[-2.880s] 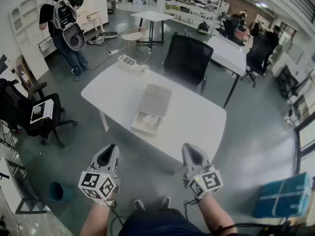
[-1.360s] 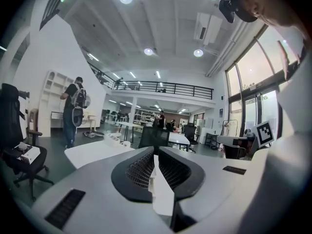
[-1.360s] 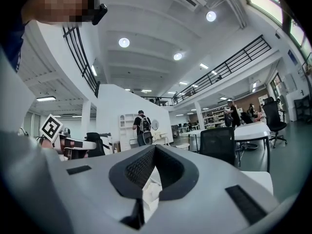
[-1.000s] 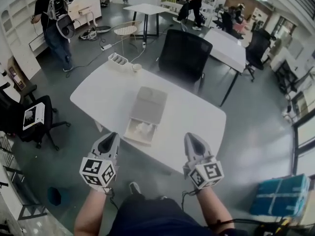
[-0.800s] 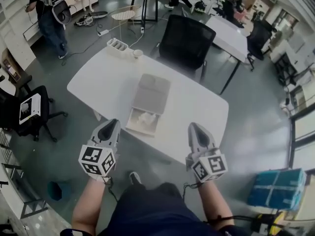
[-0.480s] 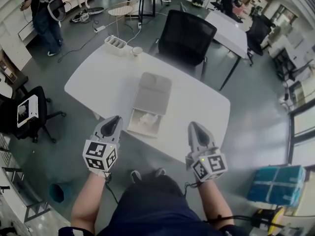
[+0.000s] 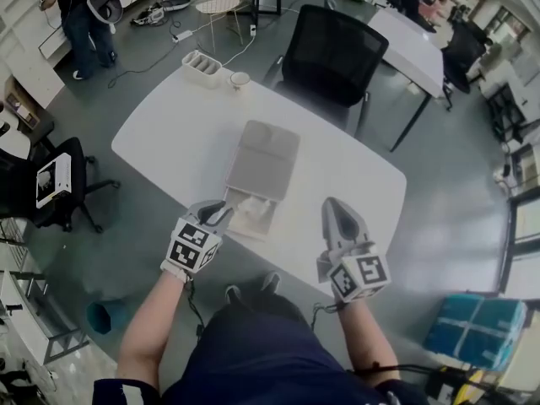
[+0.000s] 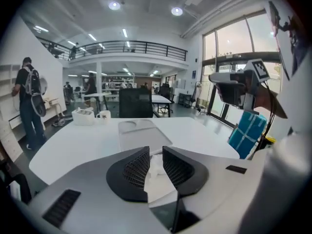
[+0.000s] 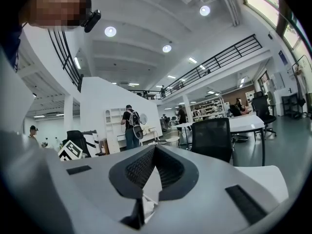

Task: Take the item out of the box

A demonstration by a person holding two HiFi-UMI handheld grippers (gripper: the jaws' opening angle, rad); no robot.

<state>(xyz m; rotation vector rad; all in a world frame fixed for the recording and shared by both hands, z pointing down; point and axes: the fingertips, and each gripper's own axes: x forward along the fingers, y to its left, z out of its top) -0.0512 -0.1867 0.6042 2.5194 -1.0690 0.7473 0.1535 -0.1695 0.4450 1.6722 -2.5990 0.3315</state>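
Observation:
On the white table (image 7: 169,133) lies an open grey box, its lid (image 7: 263,157) folded back flat and its base (image 7: 253,215) holding a crumpled white item (image 8: 157,167). My left gripper (image 7: 221,213) reaches the base's near left corner. Its jaws are opening, and the white item shows through the gap just beyond the tips, untouched by the pads, as the left gripper view (image 8: 156,150) shows. My right gripper (image 7: 332,205) hovers over the table's near edge, right of the box, its jaws closed tip to tip with nothing held, as the right gripper view (image 9: 154,147) shows.
A black office chair (image 7: 333,53) stands behind the table. A white caddy (image 7: 202,64) and a cup (image 7: 240,80) sit at the far left corner. Another black chair (image 7: 51,184) is on the left, a person (image 7: 84,7) stands beyond it, and a blue box (image 7: 477,332) lies right.
My left gripper has moved forward from in front of the table to the box's near left corner, and its jaws have parted. The right gripper has stayed roughly level, still shut.

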